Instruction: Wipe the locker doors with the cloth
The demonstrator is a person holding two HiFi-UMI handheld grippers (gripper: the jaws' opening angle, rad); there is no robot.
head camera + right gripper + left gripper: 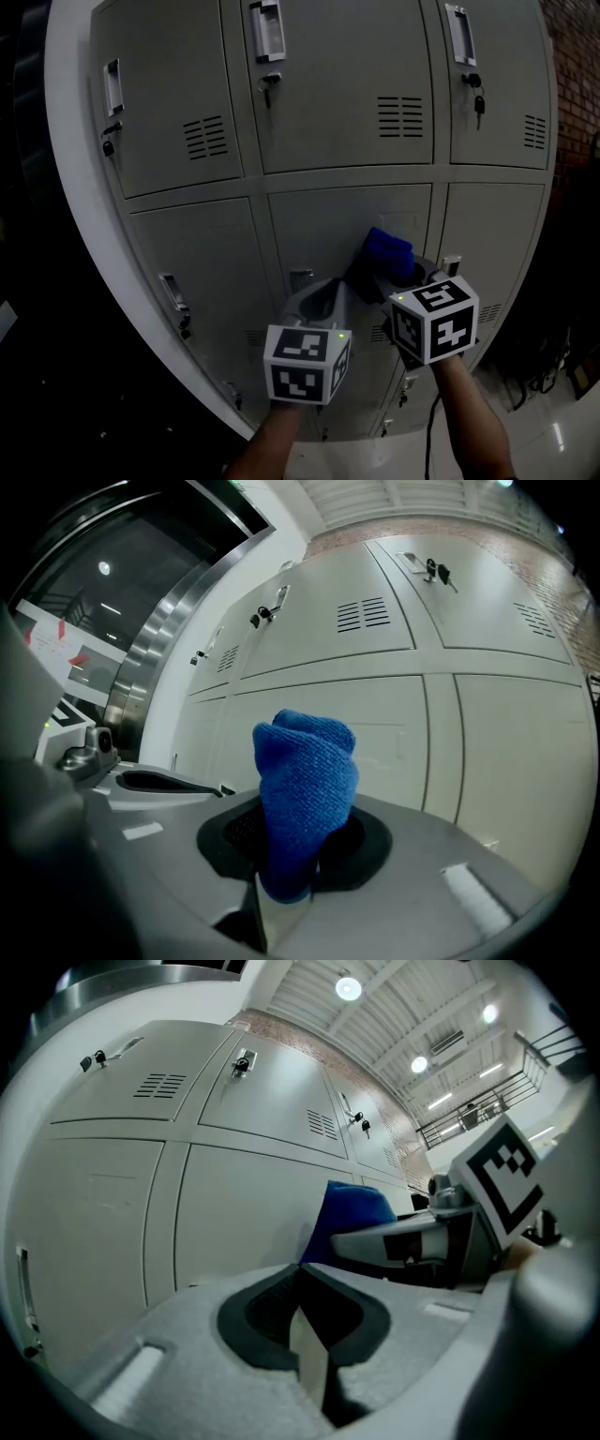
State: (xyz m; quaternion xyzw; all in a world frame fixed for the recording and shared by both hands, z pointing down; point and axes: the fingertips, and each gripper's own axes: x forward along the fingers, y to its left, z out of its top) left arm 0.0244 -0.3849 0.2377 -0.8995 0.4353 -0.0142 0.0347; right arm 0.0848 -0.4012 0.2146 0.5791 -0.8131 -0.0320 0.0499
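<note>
Right hand-held gripper [289, 878] is clamped shut on a bunched blue cloth [305, 789], which sticks out past the jaws toward the lockers. The left hand-held gripper [307, 1321] has its jaws pressed together with nothing between them and hangs just beside the right one.

The bank of grey lockers [328, 159] fills the head view. The cloth [387, 248] sits in front of the middle door [328, 230] in the row under the top one, near that door's right side. No view settles whether it touches the metal.

The step in hand appears to be wiping that door. To do it well, the person would probably press the wad flat against the panel, so that fabric rather than hard jaw tips meets the paint. The grip needs to be firm, because a drag across the metal could pull the cloth free. Overlapping strokes from the door's top edge downward, carried out to the seams, would likely cover it evenly.

The smaller fittings call for care. The vent slots [400, 116], latch handles [266, 31] and hanging keys [479, 103] could snag the cloth, so lighter passes around them seem wise. The empty left hand-held gripper is best held clear of the stroke.
</note>
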